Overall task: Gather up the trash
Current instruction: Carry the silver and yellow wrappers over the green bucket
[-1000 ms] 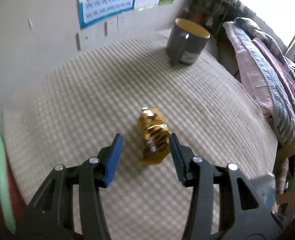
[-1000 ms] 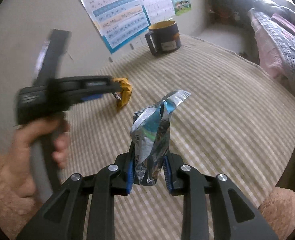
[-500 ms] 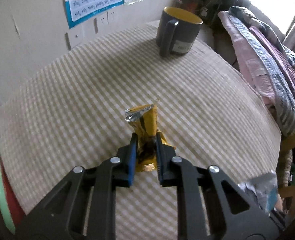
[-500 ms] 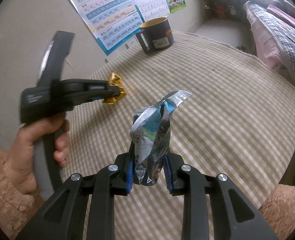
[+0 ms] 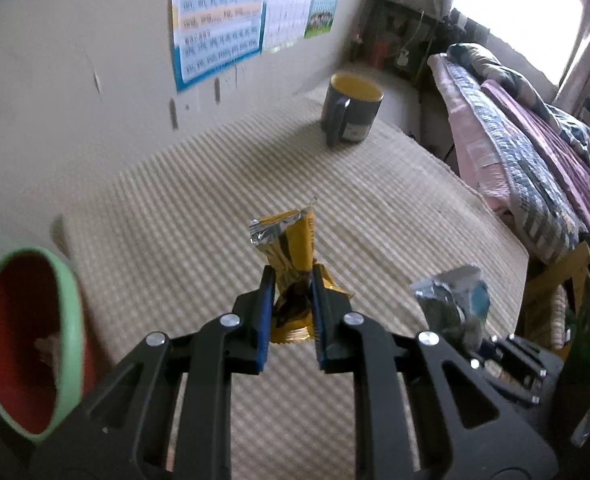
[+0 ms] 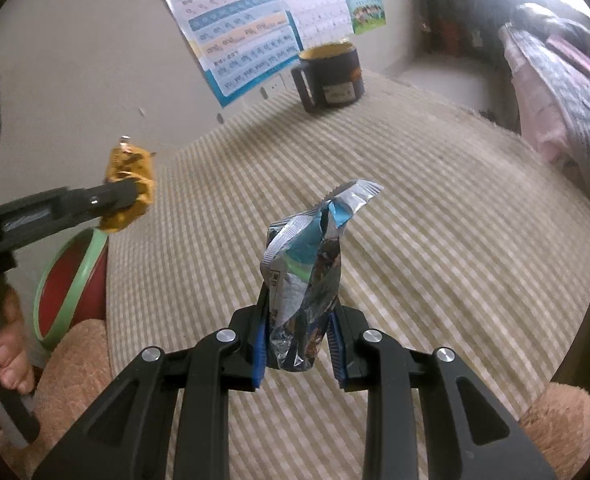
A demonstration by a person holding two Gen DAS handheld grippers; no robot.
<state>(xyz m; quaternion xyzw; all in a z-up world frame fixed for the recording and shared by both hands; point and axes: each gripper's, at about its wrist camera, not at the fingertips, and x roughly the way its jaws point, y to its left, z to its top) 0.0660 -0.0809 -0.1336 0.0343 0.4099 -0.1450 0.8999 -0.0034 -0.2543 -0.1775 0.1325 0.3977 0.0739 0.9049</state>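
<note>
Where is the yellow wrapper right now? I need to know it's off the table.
The yellow wrapper is clamped in the left gripper, lifted above the checked tablecloth; in the right wrist view it hangs just above the green-rimmed red bin.

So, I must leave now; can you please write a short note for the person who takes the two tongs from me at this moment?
Left tongs: shut on the yellow wrapper, held in the air clear of the checked cloth.
Right tongs: shut on the silver-blue wrapper, also off the cloth.
Bin, red with a green rim, stands past the cloth's left edge, near the left tongs.
Done: both wrappers picked up.
Left: drop both into the bin, probably the yellow one first. The dark mug at the far end stays; no other trash is visible on the cloth.
</note>
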